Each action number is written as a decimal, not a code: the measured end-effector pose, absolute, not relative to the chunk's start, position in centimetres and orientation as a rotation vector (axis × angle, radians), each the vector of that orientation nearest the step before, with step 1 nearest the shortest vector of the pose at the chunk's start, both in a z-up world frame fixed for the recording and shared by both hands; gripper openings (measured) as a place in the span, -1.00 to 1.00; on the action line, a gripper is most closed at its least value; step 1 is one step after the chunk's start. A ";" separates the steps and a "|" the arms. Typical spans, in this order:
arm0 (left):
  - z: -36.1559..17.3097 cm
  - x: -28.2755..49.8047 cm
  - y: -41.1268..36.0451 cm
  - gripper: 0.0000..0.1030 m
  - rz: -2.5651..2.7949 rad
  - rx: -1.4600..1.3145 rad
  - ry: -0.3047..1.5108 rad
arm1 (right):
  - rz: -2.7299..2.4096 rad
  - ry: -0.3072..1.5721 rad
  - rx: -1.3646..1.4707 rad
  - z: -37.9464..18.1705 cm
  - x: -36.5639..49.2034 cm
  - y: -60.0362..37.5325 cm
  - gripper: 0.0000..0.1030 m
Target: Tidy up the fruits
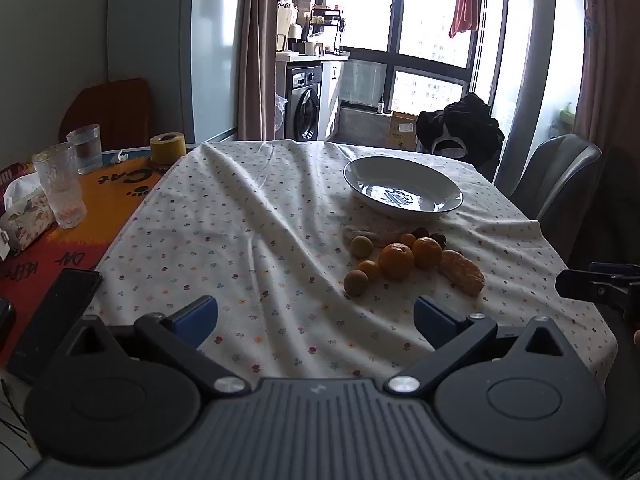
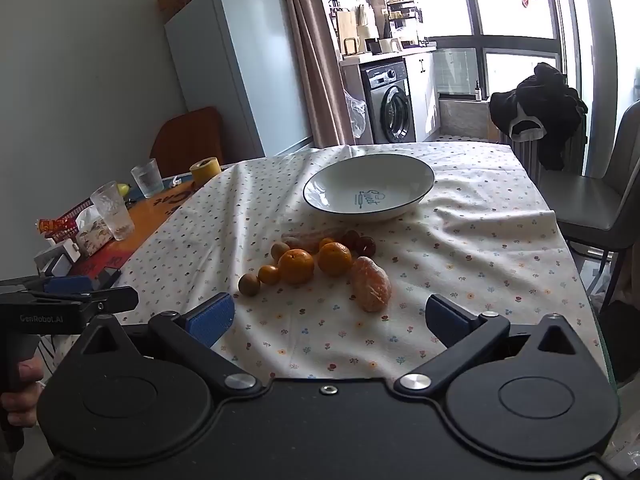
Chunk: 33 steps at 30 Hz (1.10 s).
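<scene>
A pile of fruit lies on the flowered tablecloth: two oranges (image 2: 296,266) (image 2: 335,258), a peeled orange (image 2: 371,284), small kumquats (image 2: 269,274), brownish round fruits (image 2: 249,284) and dark red ones (image 2: 366,246). The same pile shows in the left wrist view, with an orange (image 1: 396,260) and the peeled orange (image 1: 462,272). Behind it stands an empty white bowl (image 2: 320,196) (image 1: 360,168). My left gripper (image 1: 316,318) is open, short of the pile. My right gripper (image 2: 330,318) is open too, just before the peeled orange. Neither holds anything.
Two glasses (image 1: 60,190) (image 1: 85,148), a tissue box (image 1: 24,216), a yellow tape roll (image 1: 167,147) and a dark phone (image 1: 54,320) sit at the left. A grey chair (image 2: 600,208) stands at the right. A person's hand (image 2: 20,392) holds the left gripper's handle.
</scene>
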<state>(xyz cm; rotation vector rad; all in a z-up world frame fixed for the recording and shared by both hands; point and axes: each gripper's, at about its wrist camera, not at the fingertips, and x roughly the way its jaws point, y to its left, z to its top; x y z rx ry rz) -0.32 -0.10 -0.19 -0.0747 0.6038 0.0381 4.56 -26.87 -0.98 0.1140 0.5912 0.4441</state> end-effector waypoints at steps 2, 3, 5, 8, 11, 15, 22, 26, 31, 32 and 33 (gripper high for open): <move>-0.2 -0.1 0.1 1.00 0.036 -0.075 0.608 | 0.446 0.593 0.110 -0.9 4.5 -26.8 1.00; -0.2 -0.1 0.0 1.00 0.037 -0.072 0.608 | 0.445 0.594 0.107 -0.8 4.5 -26.8 1.00; 0.0 0.0 -0.2 1.00 0.038 -0.069 0.609 | 0.438 0.595 0.100 -0.9 4.6 -26.7 1.00; 0.1 -0.1 -0.5 1.00 0.040 -0.068 0.611 | 0.427 0.595 0.076 -1.2 4.6 -26.2 1.00; 0.0 -0.1 -0.5 1.00 0.037 -0.070 0.615 | 0.428 0.598 0.074 -1.3 4.5 -26.1 1.00; 0.0 -0.1 -0.4 1.00 0.043 -0.074 0.616 | 0.426 0.598 0.073 -1.4 4.6 -26.2 1.00; 0.1 -0.2 -0.4 1.00 0.044 -0.077 0.612 | 0.423 0.594 0.068 -1.4 4.6 -26.2 1.00; 0.2 -0.2 -0.3 1.00 0.043 -0.079 0.607 | 0.420 0.591 0.056 -1.2 4.5 -26.0 1.00; 0.3 -0.2 -0.3 1.00 0.040 -0.081 0.605 | 0.420 0.589 0.053 -1.1 4.4 -26.0 1.00; 0.3 -0.2 -0.3 1.00 0.036 -0.084 0.604 | 0.419 0.588 0.052 -1.1 4.4 -26.0 1.00; 0.3 -0.2 -0.3 1.00 0.034 -0.086 0.603 | 0.417 0.589 0.050 -1.0 4.4 -26.0 1.00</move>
